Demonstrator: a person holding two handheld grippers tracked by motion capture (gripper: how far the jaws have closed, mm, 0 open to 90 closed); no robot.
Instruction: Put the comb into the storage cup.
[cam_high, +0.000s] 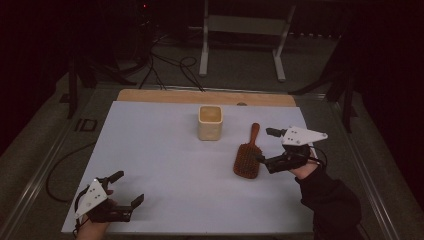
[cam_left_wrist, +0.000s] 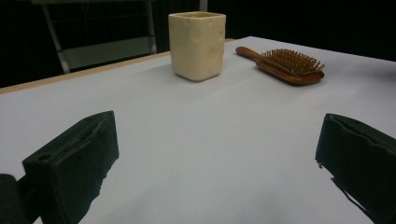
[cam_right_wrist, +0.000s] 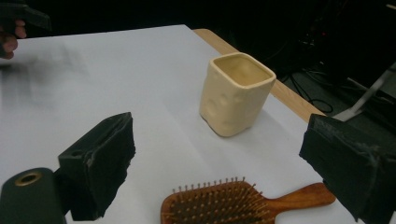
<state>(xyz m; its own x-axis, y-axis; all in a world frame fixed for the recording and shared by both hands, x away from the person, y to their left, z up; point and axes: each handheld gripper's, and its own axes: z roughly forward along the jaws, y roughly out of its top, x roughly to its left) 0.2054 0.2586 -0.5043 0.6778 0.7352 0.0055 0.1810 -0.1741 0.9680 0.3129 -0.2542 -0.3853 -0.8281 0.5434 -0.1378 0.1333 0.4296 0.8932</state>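
A cream square cup (cam_high: 210, 122) (cam_left_wrist: 198, 44) (cam_right_wrist: 236, 93) stands upright near the back middle of the white table sheet (cam_high: 165, 165). To its right lies a wooden hairbrush (cam_high: 248, 154) (cam_left_wrist: 286, 64) (cam_right_wrist: 233, 205), bristles up, handle pointing toward the far edge. My right gripper (cam_high: 266, 145) (cam_right_wrist: 224, 172) is open just right of the brush, its jaws spread wide with the brush head low between them. My left gripper (cam_high: 129, 187) (cam_left_wrist: 217, 163) rests open at the near left corner, nothing between its jaws.
A bare wooden strip (cam_high: 205, 96) runs along the table's far edge. Beyond it stand a white metal frame (cam_high: 242, 30) and loose cables (cam_high: 170, 67) on the floor. The room around is dark.
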